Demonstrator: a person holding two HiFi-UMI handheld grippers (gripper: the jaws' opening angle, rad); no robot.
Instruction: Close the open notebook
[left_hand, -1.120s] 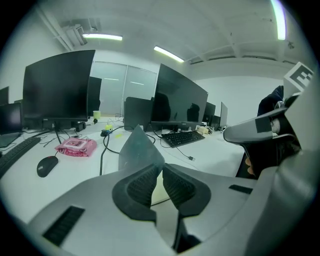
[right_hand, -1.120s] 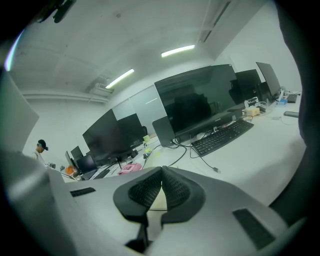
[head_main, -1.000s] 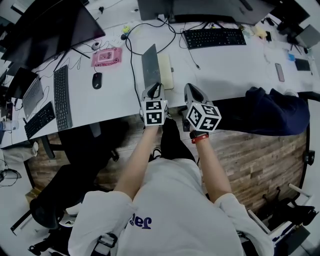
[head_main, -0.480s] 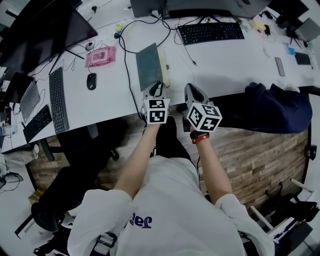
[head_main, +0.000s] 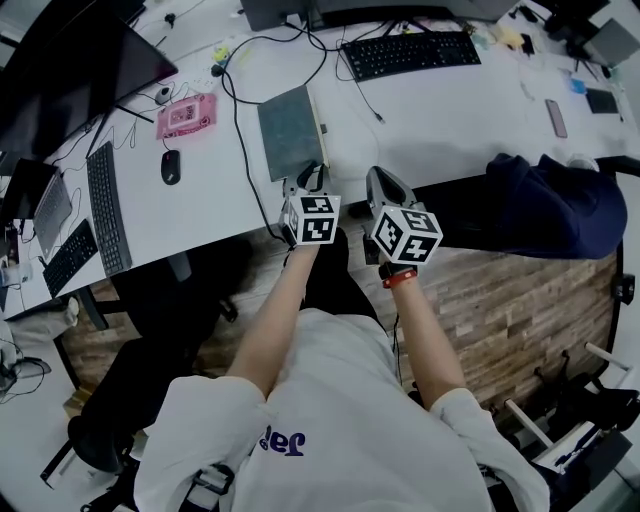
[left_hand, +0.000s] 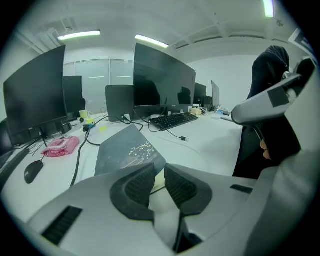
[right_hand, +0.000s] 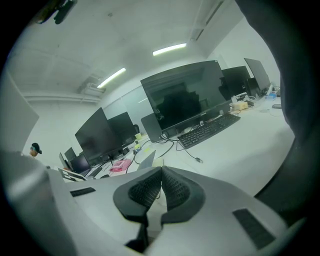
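Observation:
The notebook (head_main: 290, 132) lies on the white desk (head_main: 430, 120), its dark grey cover (left_hand: 127, 150) low over the cream pages (head_main: 321, 125), which show as a strip at its right edge. Just in front of its near edge is my left gripper (head_main: 308, 172) (left_hand: 160, 167). Its jaws are opening, with a narrow gap between the pads and nothing pressed between them; the near corner of the cover sits just beyond the tips. To its right my right gripper (head_main: 378, 178) (right_hand: 161, 172) hangs over the desk's front edge, shut and empty.
A black cable (head_main: 240, 130) runs down the desk left of the notebook. Farther left are a mouse (head_main: 170, 166), a pink object (head_main: 187, 115) and keyboards (head_main: 102, 205). A black keyboard (head_main: 405, 52) and monitors stand behind. A dark jacket (head_main: 545, 205) lies at the right.
The notebook's cover stood nearly upright a second ago and has come down low over the pages. Both grippers have sunk slightly toward the desk edge.

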